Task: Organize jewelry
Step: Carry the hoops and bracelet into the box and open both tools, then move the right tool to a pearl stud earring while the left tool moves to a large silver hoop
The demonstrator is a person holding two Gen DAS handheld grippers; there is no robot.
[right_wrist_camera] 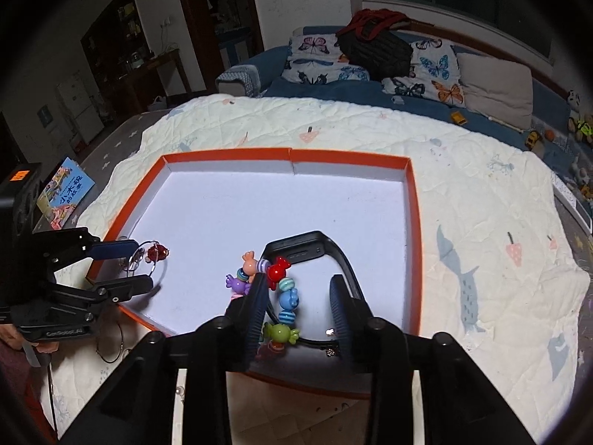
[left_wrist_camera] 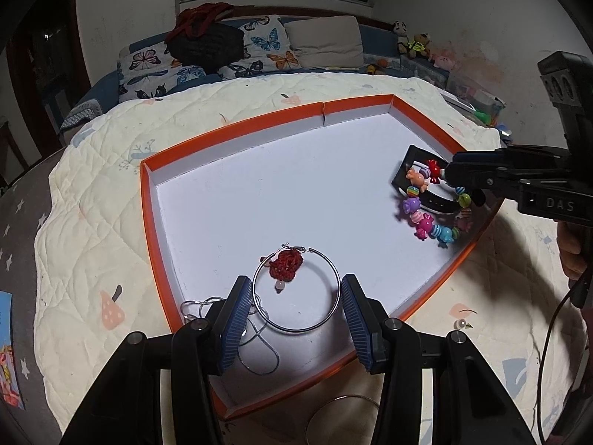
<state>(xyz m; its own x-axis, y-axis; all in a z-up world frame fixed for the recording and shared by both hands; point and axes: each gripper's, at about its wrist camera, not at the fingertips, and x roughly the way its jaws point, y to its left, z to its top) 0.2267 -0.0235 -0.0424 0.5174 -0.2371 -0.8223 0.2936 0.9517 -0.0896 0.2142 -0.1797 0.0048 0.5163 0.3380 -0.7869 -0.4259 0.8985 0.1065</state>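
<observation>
A shallow orange-rimmed tray (left_wrist_camera: 148, 222) is laid on the quilt as the collecting spot, so jewelry is being gathered inside it. In the left wrist view the left tongs (left_wrist_camera: 296, 309) are held open and angled down over the tray's near edge, with a hoop earring (left_wrist_camera: 296, 289) carrying a red crocheted flower (left_wrist_camera: 285, 265) lying flat between the blue pads; no pad contact is seen, so it is judged released, not gripped. A thin silver chain (left_wrist_camera: 259, 348) is draped just beside the left pad. In the right wrist view the right tongs (right_wrist_camera: 298, 315) are parted, a bead bracelet (right_wrist_camera: 287, 300) resting on the tray floor against the left pad and over a black watch band (right_wrist_camera: 315, 248); apparently just set down. Another hoop (right_wrist_camera: 111, 345) and a small pearl stud (left_wrist_camera: 460, 323) lie outside on the quilt, probably left to collect.
</observation>
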